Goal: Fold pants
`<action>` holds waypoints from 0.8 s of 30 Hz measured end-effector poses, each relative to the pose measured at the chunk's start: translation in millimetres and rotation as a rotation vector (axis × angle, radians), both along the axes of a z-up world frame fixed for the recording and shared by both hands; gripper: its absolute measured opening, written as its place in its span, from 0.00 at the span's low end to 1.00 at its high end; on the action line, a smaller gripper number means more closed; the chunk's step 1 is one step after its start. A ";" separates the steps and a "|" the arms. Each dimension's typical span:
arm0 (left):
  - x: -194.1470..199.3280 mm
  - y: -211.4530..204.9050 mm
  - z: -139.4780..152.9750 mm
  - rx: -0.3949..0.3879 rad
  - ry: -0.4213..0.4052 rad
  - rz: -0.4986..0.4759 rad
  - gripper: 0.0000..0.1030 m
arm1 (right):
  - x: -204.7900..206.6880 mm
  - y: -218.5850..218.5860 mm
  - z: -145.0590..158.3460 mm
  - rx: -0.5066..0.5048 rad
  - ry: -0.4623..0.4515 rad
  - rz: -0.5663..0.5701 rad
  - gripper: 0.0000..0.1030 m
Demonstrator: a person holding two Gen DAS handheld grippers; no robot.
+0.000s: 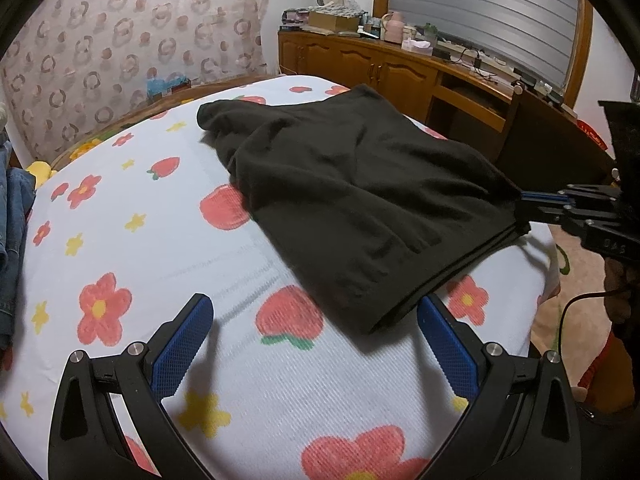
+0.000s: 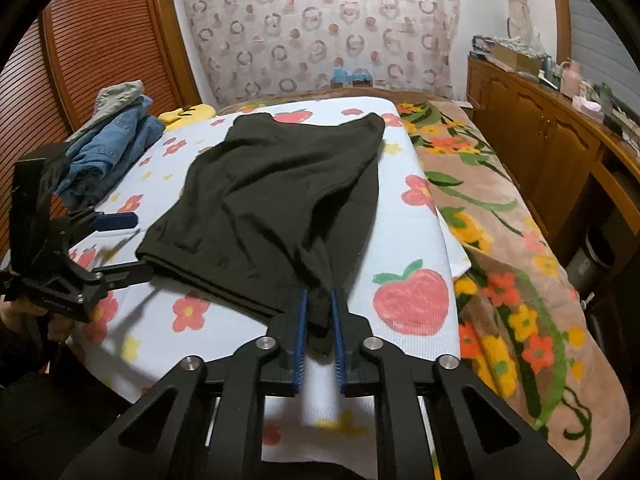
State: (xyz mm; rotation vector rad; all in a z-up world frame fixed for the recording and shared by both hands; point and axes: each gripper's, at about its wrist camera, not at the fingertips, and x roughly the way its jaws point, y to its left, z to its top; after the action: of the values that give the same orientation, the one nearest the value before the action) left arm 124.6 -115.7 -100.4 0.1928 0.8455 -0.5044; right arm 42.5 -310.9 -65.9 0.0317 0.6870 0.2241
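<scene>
While the black pants (image 2: 276, 200) lie folded on the white blanket (image 2: 404, 240) printed with red flowers and strawberries, their long axis in the right wrist view runs from the bottom centre of the frame up toward the upper middle. The narrower, rounded end points away toward the patterned curtain (image 2: 320, 28), and the stacked layered edges face the lower left. In the left wrist view the same garment stretches from the right edge toward the upper middle, lying slantwise across the frame.

At the bottom centre of the right wrist view, the right gripper (image 2: 320, 304) is clamped tight on a bunched corner of the dark fabric, with cloth squeezed between its blue pads. The left gripper (image 1: 316, 316) stands wide apart at the bottom of its own frame, gripping nothing, with one finger (image 1: 444, 340) just beside the pants' near corner.

Folded denim (image 2: 112, 148) is piled at the middle left of the right wrist view. A wooden cabinet (image 1: 360, 64) with clutter on top fills the upper right of the left wrist view. Some faint markings show on the right gripper's body there, too blurred to read.
</scene>
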 end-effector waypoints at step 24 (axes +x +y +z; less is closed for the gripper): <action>-10.0 -3.5 4.1 -0.046 -0.007 -0.066 0.54 | 0.7 -5.7 -11.6 0.035 0.022 -0.044 0.10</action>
State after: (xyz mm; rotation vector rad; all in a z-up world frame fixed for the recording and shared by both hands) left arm 114.6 -119.2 -96.3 0.1801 0.8214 -0.5838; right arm 43.1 -316.5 -77.5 0.0828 0.7037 0.1937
